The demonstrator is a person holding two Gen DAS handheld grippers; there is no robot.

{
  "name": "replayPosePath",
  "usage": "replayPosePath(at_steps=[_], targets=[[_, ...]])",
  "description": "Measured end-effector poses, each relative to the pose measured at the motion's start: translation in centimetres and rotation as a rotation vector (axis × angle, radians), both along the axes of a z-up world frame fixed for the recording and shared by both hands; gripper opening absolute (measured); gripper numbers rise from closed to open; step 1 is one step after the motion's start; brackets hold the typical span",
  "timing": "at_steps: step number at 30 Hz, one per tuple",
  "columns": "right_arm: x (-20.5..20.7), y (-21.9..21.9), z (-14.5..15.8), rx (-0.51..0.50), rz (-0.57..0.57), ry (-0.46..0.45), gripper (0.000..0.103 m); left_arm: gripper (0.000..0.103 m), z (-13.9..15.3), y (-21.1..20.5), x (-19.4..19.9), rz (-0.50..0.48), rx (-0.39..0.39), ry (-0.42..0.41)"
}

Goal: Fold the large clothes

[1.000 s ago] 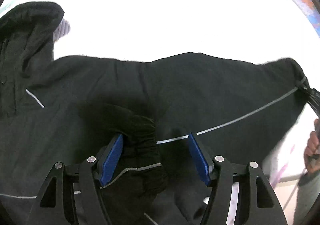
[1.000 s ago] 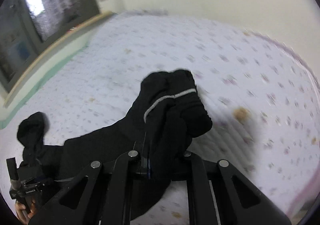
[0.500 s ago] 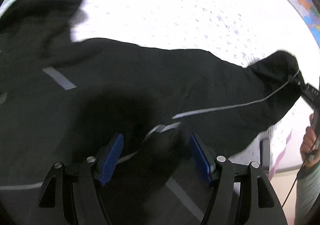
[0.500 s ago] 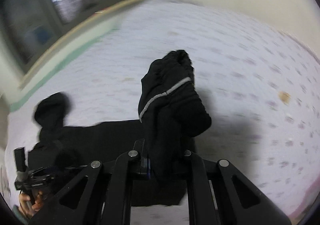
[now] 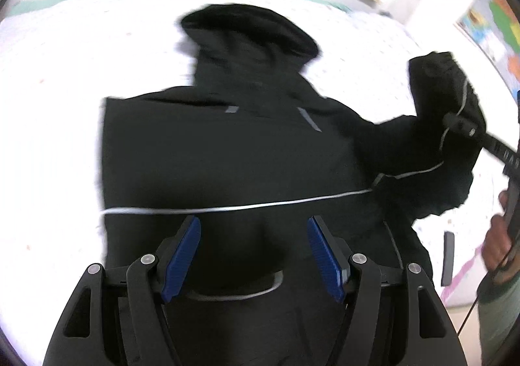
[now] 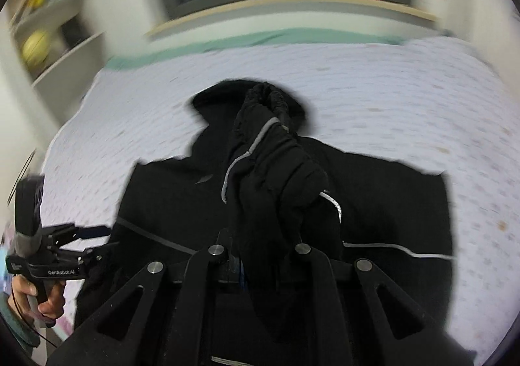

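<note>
Hovering over one black jacket (image 5: 227,154) on the bed (image 6: 390,80), the left gripper (image 5: 253,249) is spread; the right gripper (image 6: 260,245) pinches one raised sleeve (image 6: 273,171).

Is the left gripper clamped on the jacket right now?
No, the left gripper has its blue pads spread apart above the black jacket, gripping nothing.
</note>
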State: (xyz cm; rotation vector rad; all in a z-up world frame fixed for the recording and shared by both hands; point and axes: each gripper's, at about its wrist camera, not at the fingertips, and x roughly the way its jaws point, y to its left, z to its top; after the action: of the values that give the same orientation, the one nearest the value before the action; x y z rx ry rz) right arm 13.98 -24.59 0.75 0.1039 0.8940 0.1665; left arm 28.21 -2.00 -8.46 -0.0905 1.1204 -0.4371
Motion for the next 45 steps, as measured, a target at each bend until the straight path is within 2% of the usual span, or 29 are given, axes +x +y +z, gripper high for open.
replayPosePath(at_steps=[3,8,10,15,16,18,19,20,23,28,33,34,36,37,38,39,40,41,43,45], targets=[[1.2,7.1,-1.6,0.014,0.115,0.031,0.013,0.069,0.0,4.4,-0.7,0.07,-0.024,0.005],[3.6,15.0,-5.1,0.003,0.206,0.097,0.014,0.069,-1.0,8.3,-2.3,0.151,-0.034,0.016],[4.7,17.3,-7.4,-0.006,0.225,0.139,0.017,0.069,-1.2,10.0,-2.9,0.179,-0.041,0.018],[6.8,20.7,-15.2,-0.042,0.225,0.31,0.025,0.069,-2.2,12.1,-3.8,0.213,-0.054,0.029],[7.0,20.8,-16.3,-0.036,0.231,0.334,0.03,0.069,-2.5,12.3,-3.9,0.214,-0.055,0.034],[7.4,21.4,-18.1,0.021,0.26,0.384,0.063,0.069,-2.9,12.5,-4.0,0.211,-0.06,0.042],[7.4,21.8,-18.3,0.041,0.275,0.387,0.068,0.069,-3.0,12.5,-4.0,0.205,-0.068,0.049],[7.3,21.7,-18.0,0.054,0.288,0.384,0.071,0.069,-3.1,12.2,-3.9,0.198,-0.076,0.055],[6.6,19.4,-15.2,0.129,0.3,0.34,0.071,0.069,-3.1,11.5,-3.4,0.164,-0.111,0.077],[4.4,10.6,-10.8,0.191,0.16,0.251,0.072,0.07,-2.9,9.2,-1.1,0.102,-0.221,0.098],[2.2,1.9,-10.8,0.137,-0.011,0.253,0.072,0.07,-4.2,6.7,2.4,0.126,-0.276,0.141],[1.8,0.8,-11.1,0.133,-0.037,0.261,0.072,0.07,-4.8,6.2,3.1,0.147,-0.271,0.157],[0.9,-1.7,-11.9,0.132,-0.088,0.283,0.072,0.069,-6.0,5.2,4.3,0.179,-0.209,0.192],[0.6,-2.1,-12.1,0.124,-0.103,0.288,0.072,0.062,-6.5,4.5,4.8,0.181,-0.194,0.193],[0.1,-2.5,-12.4,0.104,-0.125,0.294,0.072,0.032,-6.8,4.0,5.1,0.173,-0.193,0.185],[-0.2,-3.5,-12.7,0.079,-0.146,0.297,0.072,0.02,-6.8,3.7,5.2,0.168,-0.178,0.18],[-0.5,-3.4,-12.8,0.067,-0.154,0.296,0.072,0.019,-6.6,3.4,5.4,0.161,-0.15,0.163],[-0.7,-3.9,-12.7,0.053,-0.165,0.292,0.072,0.018,-6.1,3.6,5.4,0.159,-0.155,0.138],[-0.8,-4.1,-12.8,0.027,-0.171,0.283,0.072,0.017,-3.9,5.6,4.8,0.168,-0.219,0.058],[-0.5,-3.5,-13.1,0.002,-0.165,0.284,0.072,0.015,-2.6,8.1,4.4,0.196,-0.26,0.012]])
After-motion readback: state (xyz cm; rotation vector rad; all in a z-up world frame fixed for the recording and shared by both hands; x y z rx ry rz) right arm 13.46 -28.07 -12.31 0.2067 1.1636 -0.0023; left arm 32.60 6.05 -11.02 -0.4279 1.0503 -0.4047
